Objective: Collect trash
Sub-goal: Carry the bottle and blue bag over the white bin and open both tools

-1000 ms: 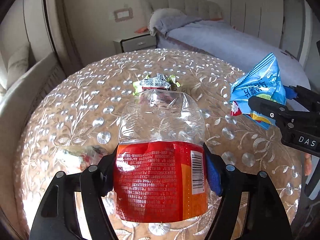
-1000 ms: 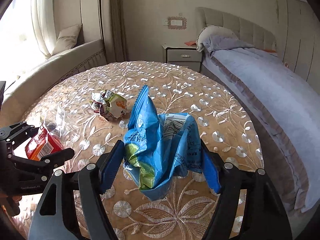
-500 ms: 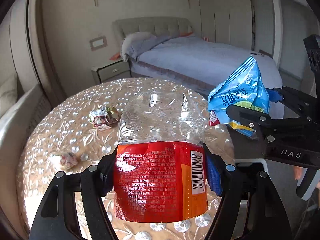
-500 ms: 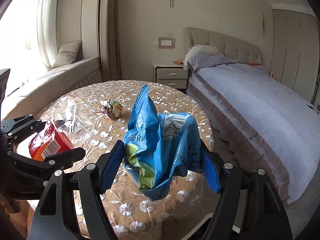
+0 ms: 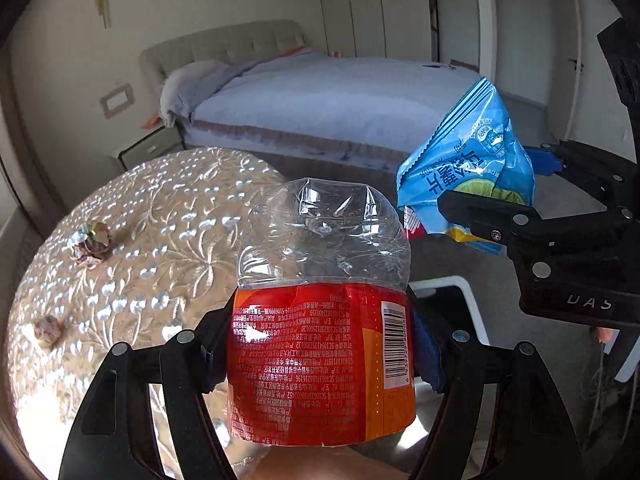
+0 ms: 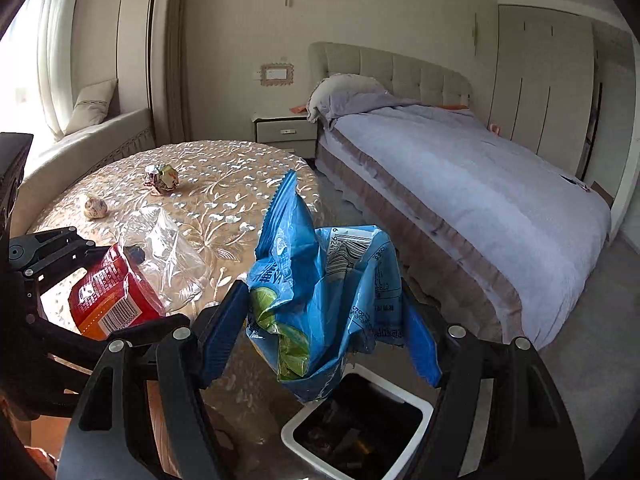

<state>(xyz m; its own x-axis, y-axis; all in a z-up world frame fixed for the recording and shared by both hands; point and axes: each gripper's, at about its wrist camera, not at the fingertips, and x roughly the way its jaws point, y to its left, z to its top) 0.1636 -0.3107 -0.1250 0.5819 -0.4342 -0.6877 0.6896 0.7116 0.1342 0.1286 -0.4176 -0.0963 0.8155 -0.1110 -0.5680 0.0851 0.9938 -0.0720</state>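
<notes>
— Left wrist view: what does the left gripper point(image 5: 320, 344) hold?
— A crushed clear plastic bottle with a glossy red label point(image 5: 320, 320), clamped over the embossed round tablecloth point(image 5: 168, 216), where two crumpled wrappers point(image 5: 91, 238) lie.
— And the right gripper point(image 6: 324, 320)?
— It pinches a crinkled blue snack bag point(image 6: 320, 288) above a white-rimmed bin point(image 6: 356, 432).

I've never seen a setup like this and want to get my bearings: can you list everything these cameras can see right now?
bottle: 1, clear, crushed, red label, in the left tongs
snack bag: 1, blue, in the right tongs, above the bin
bin: 1, white rim, dark inside, on the floor by the table
wrapper: 1, crumpled, multicoloured, on the table
paper ball: 1, pale, on the table
table: 1, round, gold floral cloth
bed: 1, grey cover, beige headboard
nightstand: 1, pale, beside the bed
wardrobe: 1, beige, back wall
window seat: 1, beige, with a cushion
left tongs: black, shut on the bottle
right tongs: black, blue pads, shut on the snack bag
</notes>
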